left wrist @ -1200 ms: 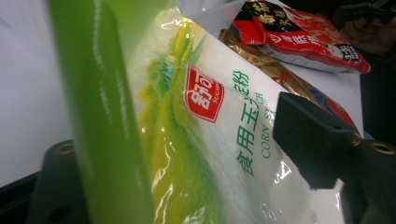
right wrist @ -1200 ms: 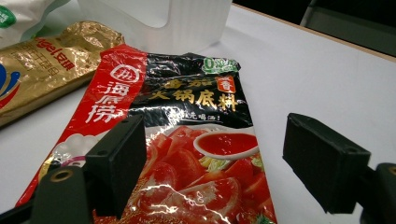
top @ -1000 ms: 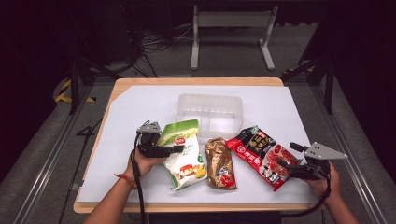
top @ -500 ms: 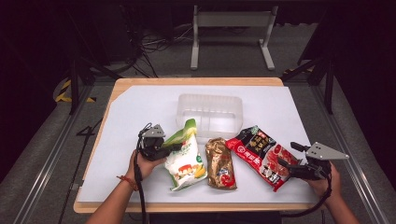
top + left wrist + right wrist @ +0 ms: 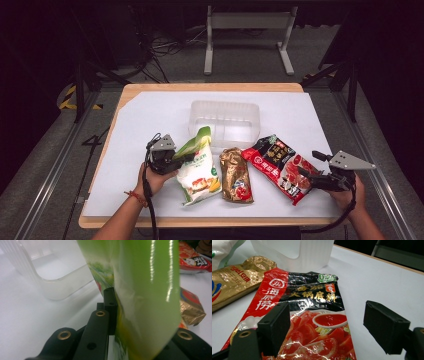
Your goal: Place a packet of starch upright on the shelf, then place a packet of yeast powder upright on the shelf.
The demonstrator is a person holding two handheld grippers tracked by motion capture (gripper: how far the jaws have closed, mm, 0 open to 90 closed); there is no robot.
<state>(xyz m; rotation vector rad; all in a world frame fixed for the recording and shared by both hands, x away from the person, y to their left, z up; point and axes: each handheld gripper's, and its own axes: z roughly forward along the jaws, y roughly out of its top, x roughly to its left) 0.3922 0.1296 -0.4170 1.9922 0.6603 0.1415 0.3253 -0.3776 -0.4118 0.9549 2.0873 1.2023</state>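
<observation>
My left gripper (image 5: 181,159) has just closed on the green pouch (image 5: 200,167), its 11 o'clock edge lifted — soft, slippery; right gripper (image 5: 306,176) gapes, empty.

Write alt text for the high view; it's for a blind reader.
The left gripper pinches a green bag on a white table; a gold bag, red bag and clear tub sit nearby.
</observation>
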